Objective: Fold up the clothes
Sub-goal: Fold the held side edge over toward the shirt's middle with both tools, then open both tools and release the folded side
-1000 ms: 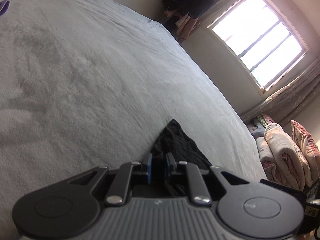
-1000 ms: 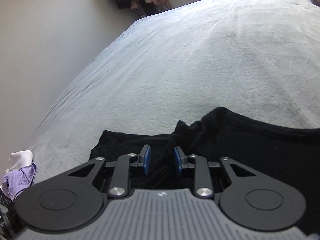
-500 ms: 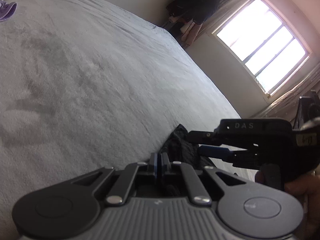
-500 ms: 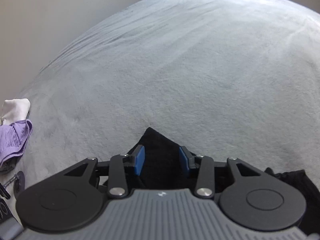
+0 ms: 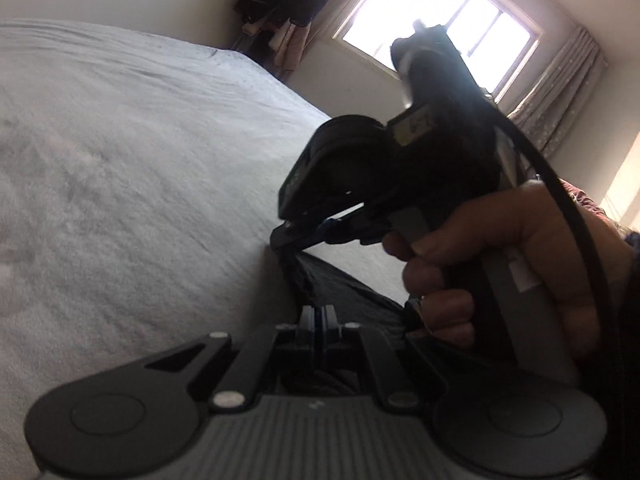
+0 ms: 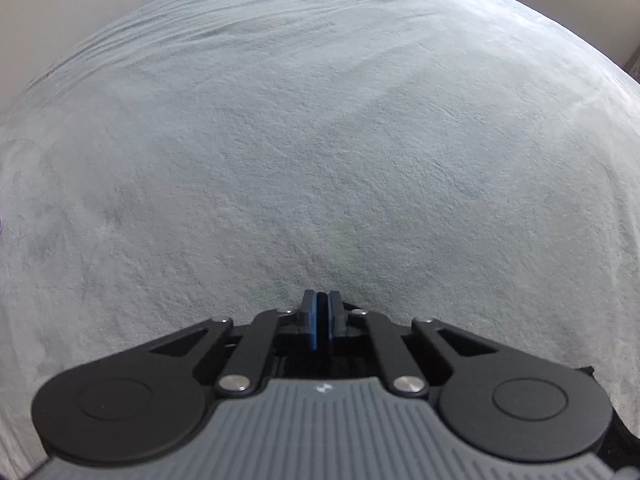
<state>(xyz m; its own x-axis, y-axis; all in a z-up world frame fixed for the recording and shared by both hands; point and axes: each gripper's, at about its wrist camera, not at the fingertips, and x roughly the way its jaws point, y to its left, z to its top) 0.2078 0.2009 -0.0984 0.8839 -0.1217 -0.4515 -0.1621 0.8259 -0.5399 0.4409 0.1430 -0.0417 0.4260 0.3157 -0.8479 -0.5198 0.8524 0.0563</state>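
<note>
Garment (image 5: 344, 292): black, on the grey bed (image 5: 120, 200), at 6 o'clock in our left view.
Left hand-held gripper (image 5: 319, 320): clamped on its cloth.
Right hand-held gripper (image 5: 304, 240): pinching its tip at 12 o'clock of ours.
Handling: we judge it light, limp; hold edges.

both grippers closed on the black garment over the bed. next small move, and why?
Probably lift both and draw them apart to stretch the edge. The left gripper and right gripper look shut on the black garment, pinching close together, so the cloth between them hangs bunched above the grey bed cover.
</note>
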